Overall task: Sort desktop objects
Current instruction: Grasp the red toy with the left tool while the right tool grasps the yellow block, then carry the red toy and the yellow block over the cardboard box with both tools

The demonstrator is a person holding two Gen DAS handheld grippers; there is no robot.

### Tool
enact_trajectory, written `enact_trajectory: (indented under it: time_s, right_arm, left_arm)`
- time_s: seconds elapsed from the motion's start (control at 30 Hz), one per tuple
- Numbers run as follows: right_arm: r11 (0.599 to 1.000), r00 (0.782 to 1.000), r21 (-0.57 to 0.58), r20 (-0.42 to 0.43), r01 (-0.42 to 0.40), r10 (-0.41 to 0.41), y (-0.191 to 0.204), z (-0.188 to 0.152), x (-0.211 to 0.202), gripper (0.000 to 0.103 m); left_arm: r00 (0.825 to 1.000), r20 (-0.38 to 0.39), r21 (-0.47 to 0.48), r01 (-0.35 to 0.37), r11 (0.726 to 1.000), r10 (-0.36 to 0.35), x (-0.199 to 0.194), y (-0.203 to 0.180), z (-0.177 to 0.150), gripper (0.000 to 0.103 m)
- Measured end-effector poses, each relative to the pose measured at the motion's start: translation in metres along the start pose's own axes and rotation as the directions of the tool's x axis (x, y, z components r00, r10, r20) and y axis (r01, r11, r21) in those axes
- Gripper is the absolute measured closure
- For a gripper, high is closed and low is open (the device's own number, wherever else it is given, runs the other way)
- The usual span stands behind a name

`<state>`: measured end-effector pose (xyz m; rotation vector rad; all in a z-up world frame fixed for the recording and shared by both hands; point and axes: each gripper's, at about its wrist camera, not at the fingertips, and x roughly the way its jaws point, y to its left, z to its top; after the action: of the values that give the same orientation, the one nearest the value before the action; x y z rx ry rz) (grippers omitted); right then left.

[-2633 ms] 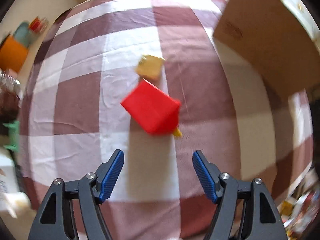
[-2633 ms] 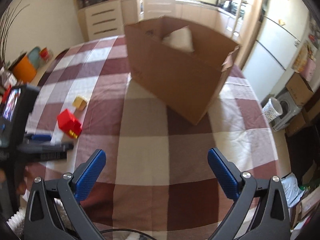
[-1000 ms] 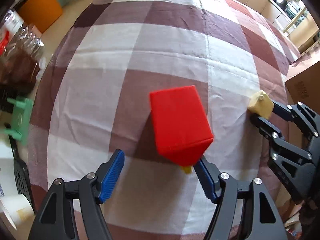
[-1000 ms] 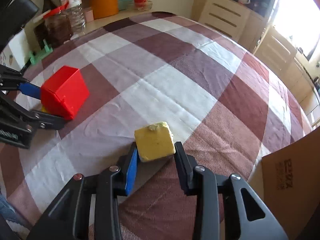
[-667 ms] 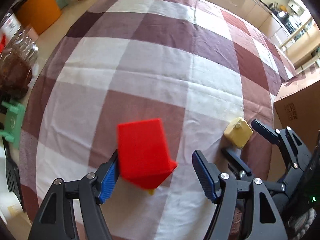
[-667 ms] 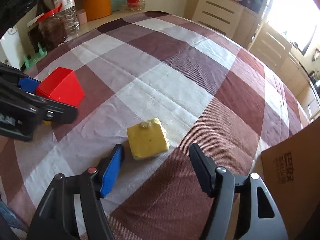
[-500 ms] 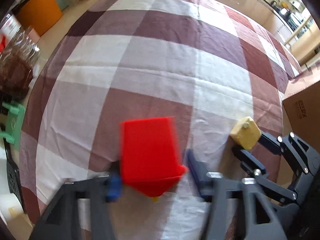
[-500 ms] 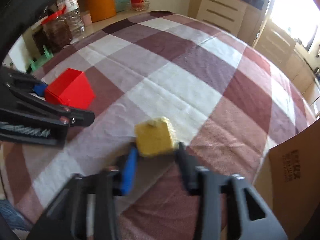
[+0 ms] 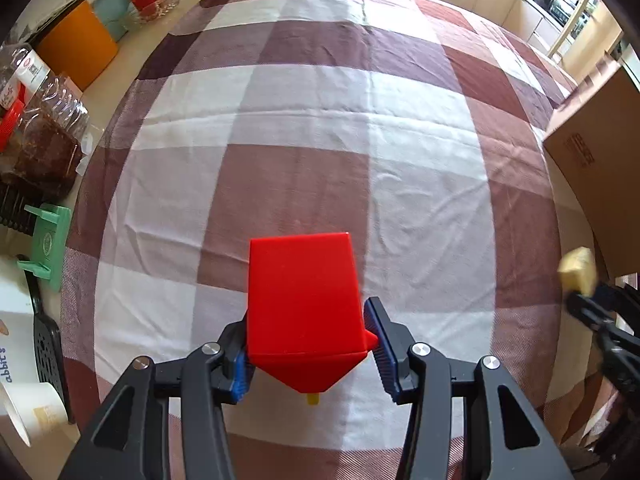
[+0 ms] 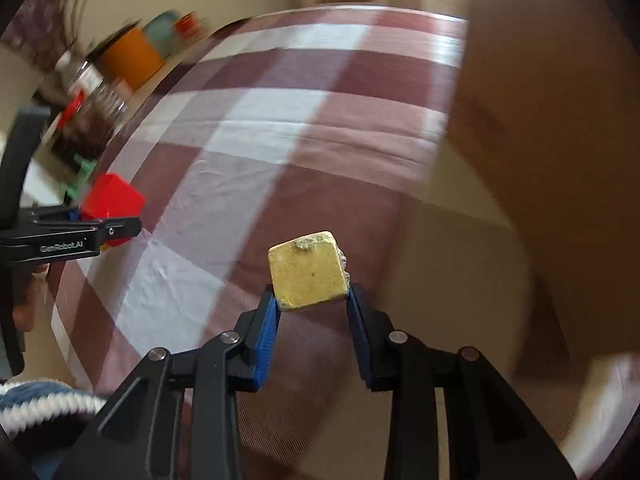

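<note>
Left wrist view: your left claw (image 9: 310, 354) is narrowed onto the red block (image 9: 302, 304); both blue pads (image 9: 378, 344) press its sides, the left pad partly hidden behind the block's lower edge; the block sits upright between the fingers, its pointed lower end hanging below the pads, a small yellow tip (image 9: 313, 399) showing beneath it; the block appears clear of the checked cloth (image 9: 320, 120), though the gap itself is hard to judge.

Right wrist view: your right claw (image 10: 312, 320) is nearly pressed together, pinching the yellow cube (image 10: 307, 276); the pads grip only its lower corners, so most of the cube stands proud above the fingertips; the cube's top edge is rough and chipped; it is lifted off the counter (image 10: 240, 200); the background is smeared by blur.

Relative placement: the cardboard box (image 10: 552, 160) fills the right side of the right wrist view, near the cube; in the left wrist view the same box (image 9: 600, 152) stands at the far right edge, with the yellow cube (image 9: 578, 272) and the other claw's dark fingers just below it, well apart from the red block.

Periphery: orange canister (image 9: 76, 50), green plastic piece (image 9: 46, 242) and paper cup (image 9: 34, 410) lie along the counter's left edge, untouched.
</note>
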<state>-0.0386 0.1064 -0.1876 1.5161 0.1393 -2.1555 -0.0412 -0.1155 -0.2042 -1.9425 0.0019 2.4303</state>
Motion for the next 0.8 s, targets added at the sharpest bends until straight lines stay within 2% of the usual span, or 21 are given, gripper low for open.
enact_trajectory:
  time_s: [0.17,0.33,0.47,0.63,0.8]
  right_arm:
    - [0.989,0.992,0.11,0.067,0.102,-0.11,-0.029,-0.028,-0.063,0.069]
    - [0.961,0.963,0.195,0.148,0.196,-0.226,-0.038,-0.053,-0.134,0.069]
    - [0.943,0.942,0.257,0.206,0.209,-0.265,-0.042,-0.063,-0.181,0.069]
    - [0.922,0.893,0.315,0.311,0.227,-0.326,-0.044,-0.064,-0.245,0.069]
    - [0.912,0.836,0.342,0.413,0.225,-0.362,-0.043,-0.056,-0.295,0.069]
  left_arm:
    - [0.998,0.059,0.081,-0.003,0.997,-0.002,-0.024,-0.03,0.001,0.053]
    - [0.989,0.14,0.134,0.03,0.991,-0.049,-0.063,-0.061,0.01,0.053]
    - [0.975,0.202,0.172,0.06,0.983,-0.095,-0.098,-0.082,0.018,0.053]
    - [0.951,0.273,0.243,0.081,0.967,-0.148,-0.146,-0.113,0.03,0.053]
    - [0.915,0.359,0.301,0.072,0.951,-0.183,-0.193,-0.142,0.042,0.053]
